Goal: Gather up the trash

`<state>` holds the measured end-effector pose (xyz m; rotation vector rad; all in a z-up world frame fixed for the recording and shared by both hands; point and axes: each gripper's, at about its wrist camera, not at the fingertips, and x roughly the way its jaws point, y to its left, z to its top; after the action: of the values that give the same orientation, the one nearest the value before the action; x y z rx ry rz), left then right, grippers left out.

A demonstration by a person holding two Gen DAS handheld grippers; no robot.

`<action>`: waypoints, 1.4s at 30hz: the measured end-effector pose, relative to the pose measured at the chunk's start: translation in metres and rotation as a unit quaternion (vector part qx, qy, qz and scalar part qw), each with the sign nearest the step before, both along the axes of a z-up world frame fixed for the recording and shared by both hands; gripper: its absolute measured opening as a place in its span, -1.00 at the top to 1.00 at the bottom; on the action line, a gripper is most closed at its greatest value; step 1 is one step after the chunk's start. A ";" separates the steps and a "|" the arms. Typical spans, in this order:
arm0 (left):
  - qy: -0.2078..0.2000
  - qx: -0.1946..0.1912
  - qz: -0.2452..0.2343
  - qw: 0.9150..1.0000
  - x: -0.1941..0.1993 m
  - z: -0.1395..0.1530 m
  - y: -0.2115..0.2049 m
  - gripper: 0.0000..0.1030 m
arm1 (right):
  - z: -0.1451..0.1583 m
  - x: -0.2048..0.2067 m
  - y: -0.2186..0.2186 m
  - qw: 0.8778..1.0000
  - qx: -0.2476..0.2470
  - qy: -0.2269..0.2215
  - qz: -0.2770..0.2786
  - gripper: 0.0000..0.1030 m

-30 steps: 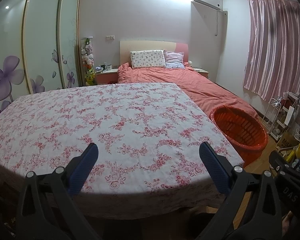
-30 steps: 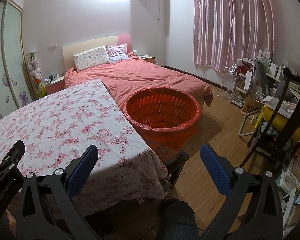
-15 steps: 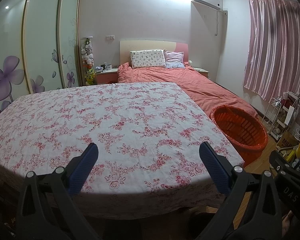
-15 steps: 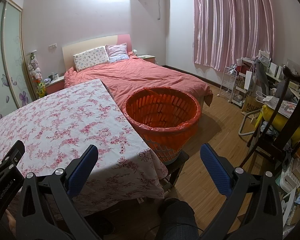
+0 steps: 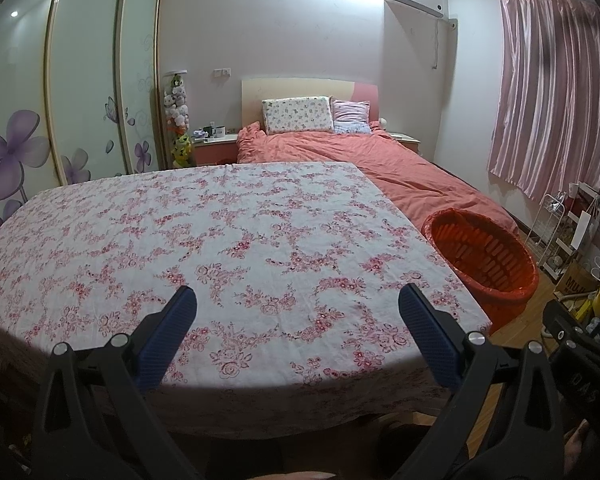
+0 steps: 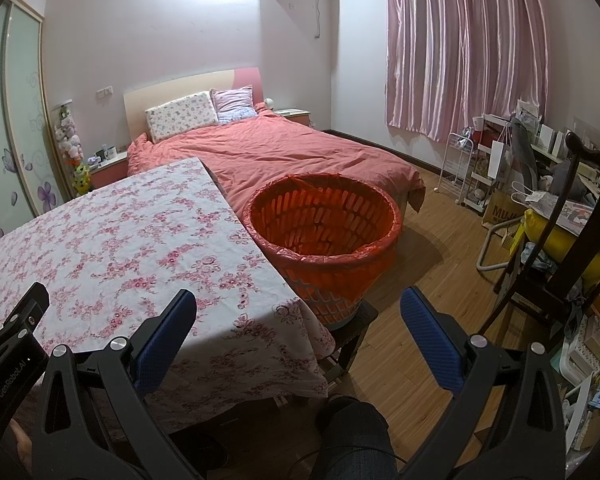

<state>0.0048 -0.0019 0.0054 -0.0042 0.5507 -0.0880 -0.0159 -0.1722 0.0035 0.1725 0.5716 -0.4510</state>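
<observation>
Jaws wide apart on both, nothing held. Left gripper (image 5: 296, 312) over near edge of counter (image 5: 220, 232) w/ pink floral cloth. Right gripper (image 6: 298, 316) past counter's right corner, above floor (image 6: 432, 312). Orange basket (image 6: 324, 236) w/ red liner, upright on low stool, touching counter's right edge, foot of bed (image 6: 284, 152) just behind. Pink curtain (image 6: 460, 48) at back right; cluttered shelves & dark chair (image 6: 572, 248) far right.
</observation>
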 end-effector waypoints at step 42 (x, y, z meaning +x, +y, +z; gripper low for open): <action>0.002 0.003 0.001 1.000 0.002 -0.002 0.000 -0.92 | 0.001 0.000 -0.002 1.000 0.001 0.001 0.001 -0.96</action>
<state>0.0071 -0.0017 0.0037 0.0011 0.5540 -0.0845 -0.0159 -0.1740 0.0045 0.1741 0.5747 -0.4496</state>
